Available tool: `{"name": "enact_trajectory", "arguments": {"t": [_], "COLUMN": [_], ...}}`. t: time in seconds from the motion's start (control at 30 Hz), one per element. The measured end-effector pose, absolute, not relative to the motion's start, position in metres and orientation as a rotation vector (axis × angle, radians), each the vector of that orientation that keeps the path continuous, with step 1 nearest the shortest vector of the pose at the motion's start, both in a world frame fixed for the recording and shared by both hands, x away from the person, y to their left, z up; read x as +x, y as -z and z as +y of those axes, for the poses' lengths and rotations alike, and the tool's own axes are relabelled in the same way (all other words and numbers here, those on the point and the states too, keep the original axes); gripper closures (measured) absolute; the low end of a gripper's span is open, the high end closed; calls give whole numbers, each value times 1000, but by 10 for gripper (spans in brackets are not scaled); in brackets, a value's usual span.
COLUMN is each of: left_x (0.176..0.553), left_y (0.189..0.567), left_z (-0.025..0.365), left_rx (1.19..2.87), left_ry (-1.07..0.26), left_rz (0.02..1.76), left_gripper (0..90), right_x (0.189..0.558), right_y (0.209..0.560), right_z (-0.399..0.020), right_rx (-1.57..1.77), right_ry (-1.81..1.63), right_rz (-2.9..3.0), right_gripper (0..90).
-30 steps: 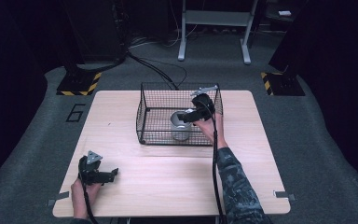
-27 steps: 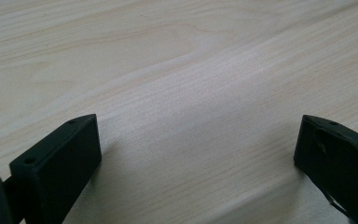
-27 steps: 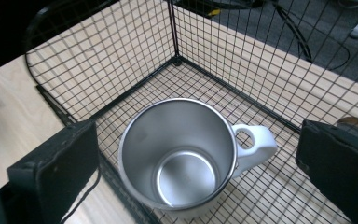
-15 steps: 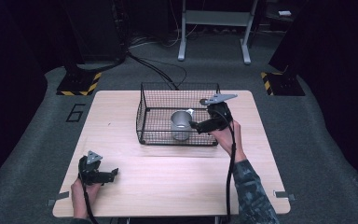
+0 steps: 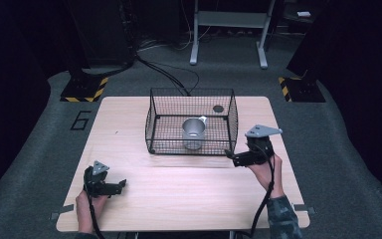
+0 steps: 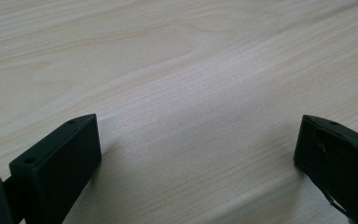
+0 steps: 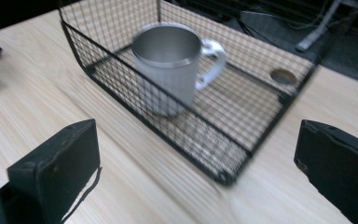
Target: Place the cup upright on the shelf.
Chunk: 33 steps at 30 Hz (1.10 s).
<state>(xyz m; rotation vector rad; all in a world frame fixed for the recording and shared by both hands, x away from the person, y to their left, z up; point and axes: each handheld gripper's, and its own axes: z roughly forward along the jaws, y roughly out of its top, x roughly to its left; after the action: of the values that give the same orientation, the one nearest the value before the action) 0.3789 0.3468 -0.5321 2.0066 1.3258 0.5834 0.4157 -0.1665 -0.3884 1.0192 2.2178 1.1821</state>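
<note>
**Mug in basket: handling notes**

The metal mug (image 5: 193, 132) stands upright inside the wire basket (image 5: 154, 124), centre of the high view, handle toward the upper right. My right tool (image 5: 230, 156) hovers just beside the basket's near right corner, jaws wide apart, holding nothing. My left tool (image 5: 121, 184) sits low at lower left over bare bench (image 5: 179, 199), also spread and empty. I judge the mug rigid, light, smooth-walled, so slippery. Best hold: pinch across the rim wall or handle from above.
</note>
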Motion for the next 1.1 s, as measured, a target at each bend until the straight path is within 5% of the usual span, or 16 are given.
{"name": "enact_trajectory", "arguments": {"t": [0.7, 1.1], "left_x": [379, 379], "left_y": [532, 532], "left_z": [347, 347], "left_rx": [2011, 2013], "left_ry": [-579, -581], "left_rz": [1327, 1325], "left_gripper": [5, 4], "right_x": [379, 381], "right_y": [505, 529], "right_z": [-247, -255], "right_rx": [1400, 1440], "right_ry": [-1003, -926], "right_rz": [2121, 2114], "right_gripper": [0, 0]}}
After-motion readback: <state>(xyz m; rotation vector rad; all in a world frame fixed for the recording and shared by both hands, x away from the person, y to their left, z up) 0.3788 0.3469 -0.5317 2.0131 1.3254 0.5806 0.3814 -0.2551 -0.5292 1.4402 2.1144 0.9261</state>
